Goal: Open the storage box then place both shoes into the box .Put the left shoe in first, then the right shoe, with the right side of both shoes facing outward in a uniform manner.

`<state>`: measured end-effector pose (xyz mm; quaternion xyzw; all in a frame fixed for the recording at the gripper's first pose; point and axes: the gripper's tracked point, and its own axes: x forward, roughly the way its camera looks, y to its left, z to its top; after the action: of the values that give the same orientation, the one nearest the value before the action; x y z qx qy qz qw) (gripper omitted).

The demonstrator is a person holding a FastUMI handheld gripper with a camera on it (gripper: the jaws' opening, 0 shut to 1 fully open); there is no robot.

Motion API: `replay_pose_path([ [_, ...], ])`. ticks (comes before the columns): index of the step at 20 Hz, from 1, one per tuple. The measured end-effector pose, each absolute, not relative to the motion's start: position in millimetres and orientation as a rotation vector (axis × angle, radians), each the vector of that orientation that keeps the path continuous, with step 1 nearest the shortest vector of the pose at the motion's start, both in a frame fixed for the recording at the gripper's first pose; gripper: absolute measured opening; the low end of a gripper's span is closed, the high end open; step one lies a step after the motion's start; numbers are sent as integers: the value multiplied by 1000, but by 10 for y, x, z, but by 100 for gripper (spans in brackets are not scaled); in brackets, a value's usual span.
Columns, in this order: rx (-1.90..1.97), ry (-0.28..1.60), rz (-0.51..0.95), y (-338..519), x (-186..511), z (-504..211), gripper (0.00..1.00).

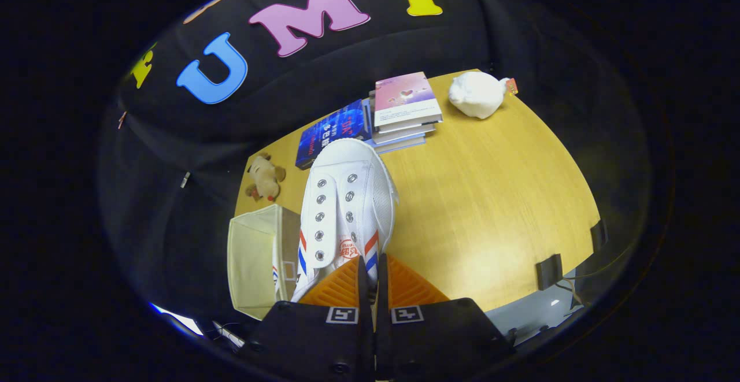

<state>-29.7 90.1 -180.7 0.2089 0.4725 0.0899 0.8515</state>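
A white canvas shoe (346, 208) with red and blue side stripes and metal eyelets hangs in the air above the table, toe pointing away from me. My gripper (373, 281) is shut on the shoe's rim at the heel end, both fingers pinching its edge. To the left and below the shoe stands the cream storage box (254, 263), open, with a second striped shoe (276, 275) partly visible inside it against its right wall.
A wooden table (491, 197) lies below. At its far edge sit a stack of books (404, 110), a blue book (332, 130), a white plush toy (477, 94) and a small brown plush toy (265, 177). Dark clamps (549, 271) grip the table's near right edge.
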Motion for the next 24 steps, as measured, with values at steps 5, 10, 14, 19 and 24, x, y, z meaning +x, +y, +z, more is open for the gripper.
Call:
replay_pose_path([
  [5, 456, 990, 303, 1721, -443, -1527, 6],
  [10, 395, 1042, 410, 2494, -579, -1640, 6],
  [14, 342, 1095, 425, 2871, -620, -1829, 6],
  [19, 240, 1156, 370, 2958, -601, -2175, 6],
  [24, 251, 1149, 379, 3060, -532, -2197, 24],
])
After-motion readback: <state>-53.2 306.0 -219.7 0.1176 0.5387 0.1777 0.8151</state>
